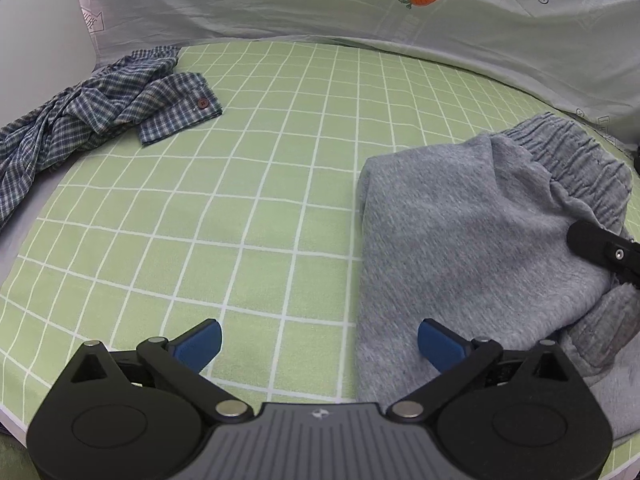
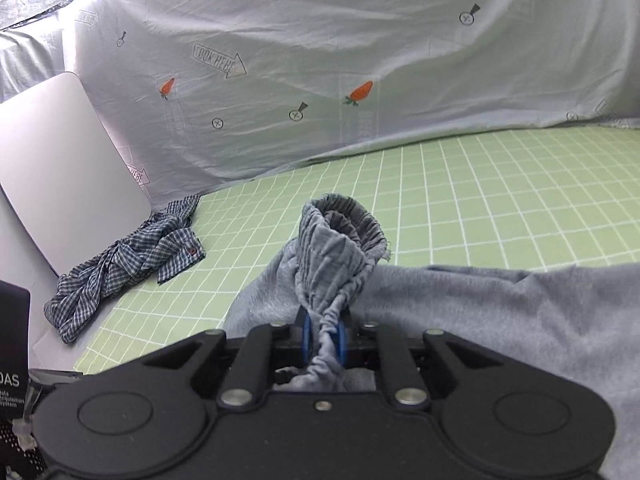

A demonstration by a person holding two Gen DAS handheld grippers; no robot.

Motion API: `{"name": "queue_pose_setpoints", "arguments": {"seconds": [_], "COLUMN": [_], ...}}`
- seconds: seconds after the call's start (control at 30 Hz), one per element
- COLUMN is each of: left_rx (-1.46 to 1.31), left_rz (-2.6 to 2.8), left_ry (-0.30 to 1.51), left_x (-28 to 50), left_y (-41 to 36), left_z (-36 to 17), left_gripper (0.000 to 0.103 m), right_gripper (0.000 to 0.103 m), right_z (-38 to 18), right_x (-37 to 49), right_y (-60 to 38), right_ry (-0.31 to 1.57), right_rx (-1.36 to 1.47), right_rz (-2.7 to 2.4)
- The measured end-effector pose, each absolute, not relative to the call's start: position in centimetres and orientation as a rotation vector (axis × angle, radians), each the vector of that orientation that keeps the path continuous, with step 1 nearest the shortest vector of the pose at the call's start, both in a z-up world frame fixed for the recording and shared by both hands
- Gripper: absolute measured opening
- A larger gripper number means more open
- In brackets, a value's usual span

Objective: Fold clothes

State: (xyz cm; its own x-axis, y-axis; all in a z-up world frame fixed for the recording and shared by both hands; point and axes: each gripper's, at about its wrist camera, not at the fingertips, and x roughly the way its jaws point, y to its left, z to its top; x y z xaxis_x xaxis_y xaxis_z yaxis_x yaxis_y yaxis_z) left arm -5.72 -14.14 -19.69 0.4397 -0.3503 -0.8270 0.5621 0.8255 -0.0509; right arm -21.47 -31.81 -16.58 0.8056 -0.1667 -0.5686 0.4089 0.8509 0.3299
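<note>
Grey fleece sweatpants point(image 1: 472, 232) lie partly folded on the green checked mat point(image 1: 240, 208), with the ribbed elastic waistband point(image 1: 568, 148) at the far right. My left gripper point(image 1: 319, 344) is open just above the mat at the garment's near left edge; its right blue pad point(image 1: 438, 342) hovers over the grey cloth. My right gripper point(image 2: 322, 340) is shut on the bunched waistband point(image 2: 340, 248) of the sweatpants point(image 2: 500, 312), lifting it into a rumpled loop. A black finger of the right gripper point(image 1: 600, 248) shows at the right edge of the left wrist view.
A crumpled blue plaid shirt point(image 1: 100, 108) with a red button lies at the mat's far left corner; the plaid shirt point(image 2: 128, 264) also shows in the right wrist view. A pale carrot-print sheet point(image 1: 360, 8) hangs behind. A white board point(image 2: 64, 168) leans at left.
</note>
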Motion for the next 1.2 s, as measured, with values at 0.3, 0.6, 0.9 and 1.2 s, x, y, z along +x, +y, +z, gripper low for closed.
{"name": "queue_pose_setpoints", "arguments": {"seconds": [0.3,0.6,0.9,1.2], "left_rx": [0.418,0.554,0.573,0.614], "left_rz": [-0.699,-0.672,-0.641,-0.653], "left_ry": [0.954,0.948,0.864,0.883], "left_x": [-9.6,-11.5,-14.4,-18.6], "left_y": [-18.7,-19.9,-23.4,-31.3], "left_z": [-20.8,-22.0,-18.8,-19.6], "left_gripper": [0.103,0.103,0.103,0.103], "right_gripper": [0.014,0.051,0.086,0.095], "right_z": [-16.6,-20.1,-19.2,-21.5], "right_x": [-27.7,-30.0,-37.0,-48.2], "right_y": [-36.6,-38.2,-42.1,-52.6], "right_ry": [0.623,0.721,0.682,0.677], "right_rx": [0.422,0.426,0.471,0.608], "right_rz": [-0.529,-0.613,-0.727,-1.044]}}
